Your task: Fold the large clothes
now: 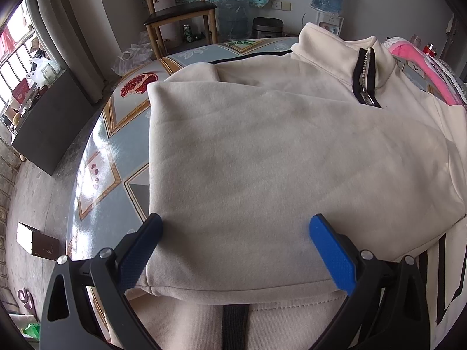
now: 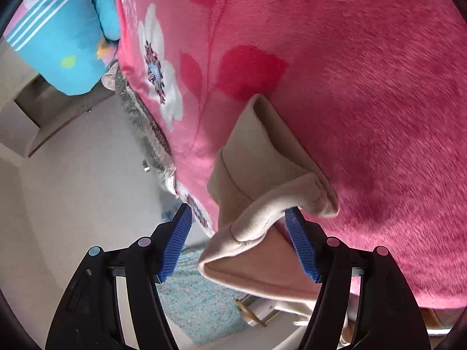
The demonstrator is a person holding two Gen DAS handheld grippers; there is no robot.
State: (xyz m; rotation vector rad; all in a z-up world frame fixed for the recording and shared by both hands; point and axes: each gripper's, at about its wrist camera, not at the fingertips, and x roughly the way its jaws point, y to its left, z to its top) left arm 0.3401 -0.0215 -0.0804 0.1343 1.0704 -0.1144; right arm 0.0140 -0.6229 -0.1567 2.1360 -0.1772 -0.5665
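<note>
My left gripper (image 1: 236, 250) hung unclenched over the folded jacket (image 1: 262, 151) on the table (image 1: 96, 157). My right gripper (image 2: 238, 245) gaped around its cuff (image 2: 262, 204) against the pink blanket (image 2: 364, 87), gripping nothing; I judged I should clamp squarely before pulling the sleeve across.

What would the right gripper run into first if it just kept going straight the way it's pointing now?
Most likely the cream sleeve cuff, which lies bunched between the open fingers of the right gripper and just ahead of them. Behind it is the pink flowered blanket. Depth is hard to judge in this fisheye view.
</note>
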